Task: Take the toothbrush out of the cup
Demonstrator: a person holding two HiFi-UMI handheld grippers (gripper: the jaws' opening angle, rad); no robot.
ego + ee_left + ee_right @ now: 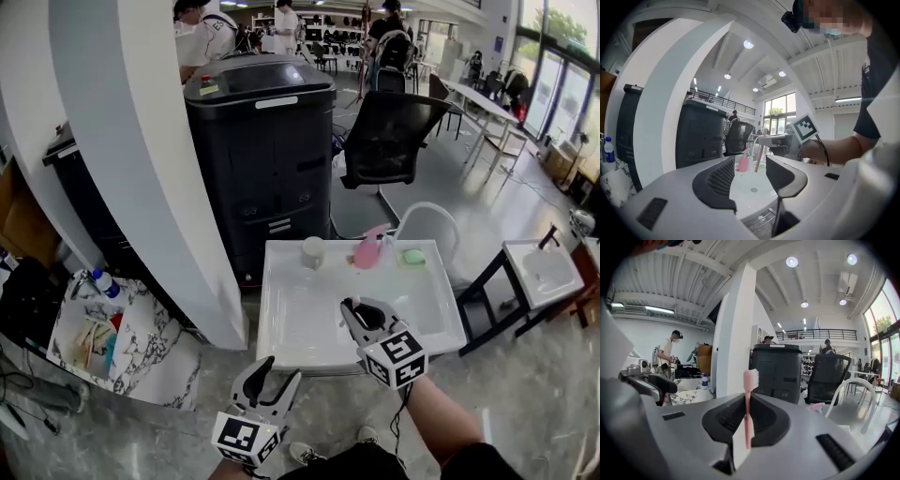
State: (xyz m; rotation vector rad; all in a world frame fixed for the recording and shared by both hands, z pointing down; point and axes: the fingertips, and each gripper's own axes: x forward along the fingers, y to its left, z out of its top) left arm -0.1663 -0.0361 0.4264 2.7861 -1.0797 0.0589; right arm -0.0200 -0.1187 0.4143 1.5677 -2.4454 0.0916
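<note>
- The right gripper (746, 411) is pinching the pink toothbrush (748, 394) by its handle. The brush stands upright between the pads, with its white bristles above the jaws and the lower handle below them.
- In the head view this gripper (362, 314) hangs over the middle of the white basin (281, 323). It is well apart from the cup (312, 251), which sits at the basin's far edge, so the toothbrush looks clear of the cup already.
- The left gripper (749, 174) has its jaws spread with nothing between them. It is held low near the basin's front rim (278, 372).
- Risk 1: the grip is on a thin, smooth handle across a narrow pad contact. A quick swing or a knock could make the brush pivot or slide down and out.
- Risk 2: a pink spray bottle (368, 249) and a green block (413, 256) sit just beside the cup. A careless sweep back that way could tip one of the 3.
- Risk 3: letting go high over the basin would make the brush bounce or roll toward the drain.
</note>
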